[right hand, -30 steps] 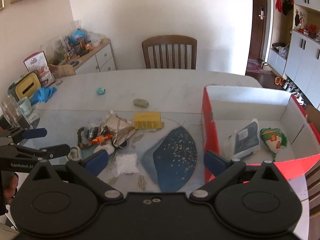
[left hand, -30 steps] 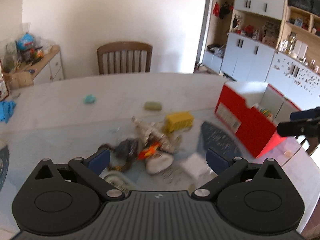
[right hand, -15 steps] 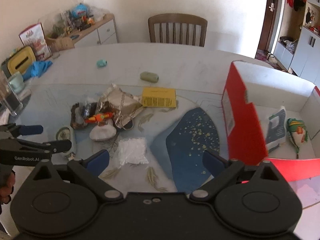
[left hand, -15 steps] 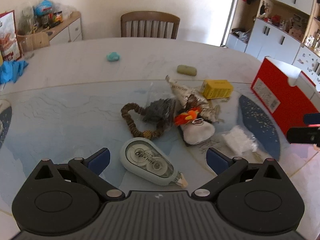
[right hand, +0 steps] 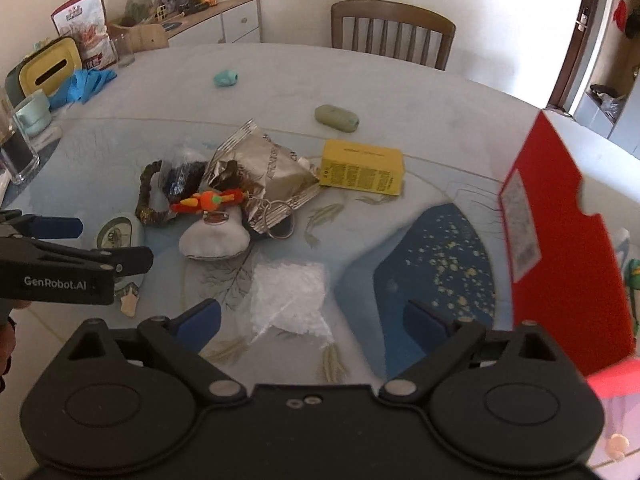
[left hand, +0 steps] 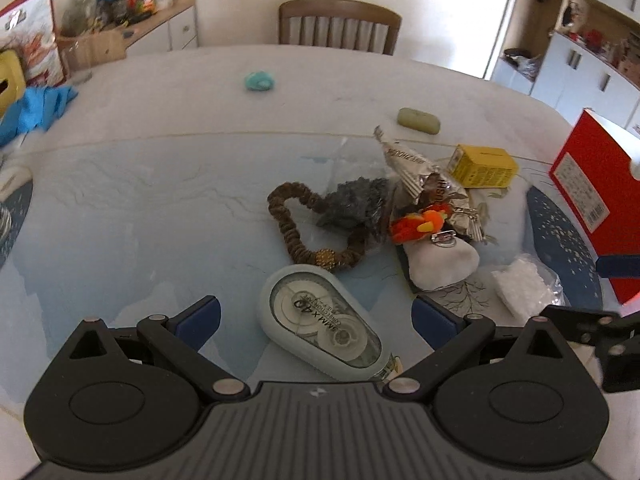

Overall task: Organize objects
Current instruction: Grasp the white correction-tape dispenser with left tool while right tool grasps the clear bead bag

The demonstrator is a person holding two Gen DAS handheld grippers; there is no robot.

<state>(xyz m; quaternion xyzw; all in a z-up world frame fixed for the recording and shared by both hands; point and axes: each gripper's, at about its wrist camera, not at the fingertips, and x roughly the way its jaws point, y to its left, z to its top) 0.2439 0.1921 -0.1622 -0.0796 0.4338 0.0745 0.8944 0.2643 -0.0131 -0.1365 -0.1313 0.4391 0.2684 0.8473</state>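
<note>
The left hand-held gripper (left hand: 316, 316) is held wide open and empty around the correction tape (left hand: 324, 326) on the counter (left hand: 140, 200); the smooth shell could be squeezed out sideways. The right hand-held gripper (right hand: 312, 316), lately narrowing yet empty, is poised over the white packet (right hand: 290, 300), which could be crumpled.

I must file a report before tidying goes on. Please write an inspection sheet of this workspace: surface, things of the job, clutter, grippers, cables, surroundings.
Surface: round table, pale top with blue pattern.
Job's things: tape dispenser between the left gripper's fingers, untouched; white packet before the right gripper; yellow box; foil bag; brown hair band; orange toy; white pouch; red box at right.
Clutter: green bar, teal lump, blue cloth.
Grippers: left gripper open; right gripper open, jaws just closing slightly.
Cables: nothing seen.
Surroundings: chair, sideboard.
</note>
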